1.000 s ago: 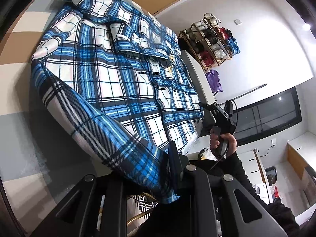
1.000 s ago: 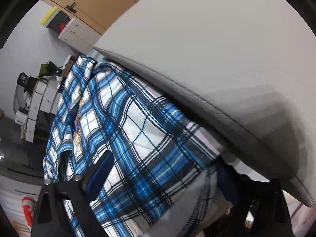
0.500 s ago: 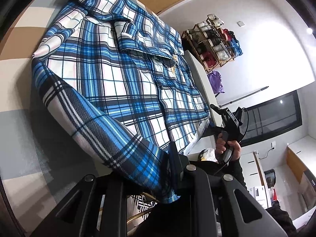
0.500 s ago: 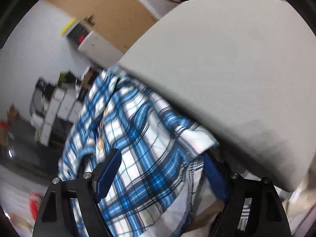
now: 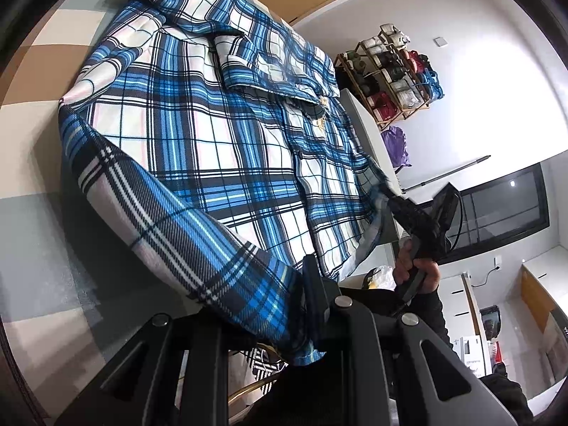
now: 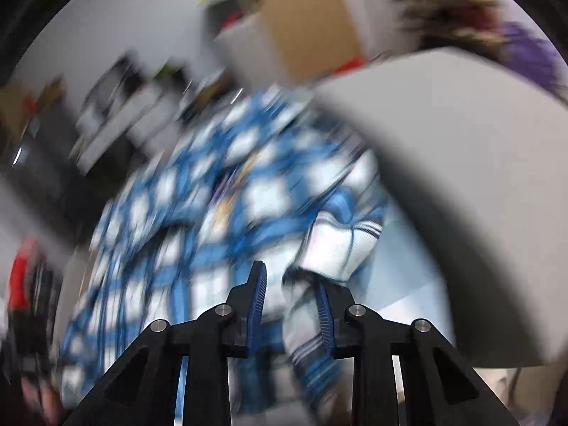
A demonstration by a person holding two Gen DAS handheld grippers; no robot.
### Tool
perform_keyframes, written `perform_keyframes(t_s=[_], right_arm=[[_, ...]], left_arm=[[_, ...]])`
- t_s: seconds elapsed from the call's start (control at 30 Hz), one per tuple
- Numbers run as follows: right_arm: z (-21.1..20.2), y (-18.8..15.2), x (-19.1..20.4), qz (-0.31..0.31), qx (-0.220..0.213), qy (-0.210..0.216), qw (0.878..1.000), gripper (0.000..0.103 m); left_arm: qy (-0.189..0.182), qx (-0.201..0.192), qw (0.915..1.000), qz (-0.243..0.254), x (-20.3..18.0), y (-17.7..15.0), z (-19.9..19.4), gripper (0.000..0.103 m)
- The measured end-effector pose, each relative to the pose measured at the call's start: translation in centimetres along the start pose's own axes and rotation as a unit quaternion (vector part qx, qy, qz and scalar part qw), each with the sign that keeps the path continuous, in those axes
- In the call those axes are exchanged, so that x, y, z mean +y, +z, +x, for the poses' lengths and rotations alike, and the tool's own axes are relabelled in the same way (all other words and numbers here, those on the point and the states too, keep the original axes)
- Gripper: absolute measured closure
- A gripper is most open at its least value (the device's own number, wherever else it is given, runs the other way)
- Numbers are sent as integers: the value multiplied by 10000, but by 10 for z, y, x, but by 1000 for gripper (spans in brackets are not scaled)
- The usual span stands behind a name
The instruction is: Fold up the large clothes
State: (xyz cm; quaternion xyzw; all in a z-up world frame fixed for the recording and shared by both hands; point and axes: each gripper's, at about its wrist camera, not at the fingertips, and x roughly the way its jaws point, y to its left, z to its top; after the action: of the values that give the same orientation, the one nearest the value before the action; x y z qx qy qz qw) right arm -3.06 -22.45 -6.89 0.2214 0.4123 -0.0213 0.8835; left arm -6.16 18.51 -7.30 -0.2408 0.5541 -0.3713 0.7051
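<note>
A blue and white plaid shirt (image 5: 227,142) lies spread front-up on the striped surface (image 5: 32,163). My left gripper (image 5: 305,319) is shut on the shirt's near hem corner and holds it raised. My right gripper (image 6: 289,284) is shut on the shirt's other hem corner (image 6: 340,245); it also shows in the left wrist view (image 5: 387,202), at the shirt's far bottom edge beside the grey cushion (image 5: 369,142). The right wrist view is motion-blurred.
A grey cushion (image 6: 461,184) borders the shirt on the right. A wooden rack (image 5: 394,71) with bundled items and a purple bag (image 5: 396,145) stand by the white wall. A dark window (image 5: 504,206) is at the right.
My right gripper has closed its jaws on the shirt's hem corner and swung fast, lifting it. The left gripper keeps its hold and has barely moved.
</note>
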Motion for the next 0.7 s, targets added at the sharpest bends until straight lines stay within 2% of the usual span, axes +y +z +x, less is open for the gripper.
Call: perform_keyframes(t_s=[0.07,0.13,0.2,0.3,0.4,0.53,0.7], right_arm=[[13,-5,17,-391,259,-216,9987,76],[13,-5,26,-627,152,-394,9971,76],[6,-4,27,-661,-131,-784,9946,75],[2,-4,20,-568,-254,-1052,9925,53],[4,-2,13,-455,-239,-1232,9910,45],[13,4,-2,-137,-17,-933,9955,44],[9,12,-18,96,-237,-694,9973,43]], left_arm=[[13,2,10000,-24,1,1,0,89],[30,11,10000,-63,2,1,1,89],[43,23,9999,-113,4,1,1,89],[20,10,9999,-157,5,1,0,89],[23,12,9998,-197,7,1,0,88],[45,77,9996,-269,10,2,1,88],[88,154,9993,-338,13,2,2,88]])
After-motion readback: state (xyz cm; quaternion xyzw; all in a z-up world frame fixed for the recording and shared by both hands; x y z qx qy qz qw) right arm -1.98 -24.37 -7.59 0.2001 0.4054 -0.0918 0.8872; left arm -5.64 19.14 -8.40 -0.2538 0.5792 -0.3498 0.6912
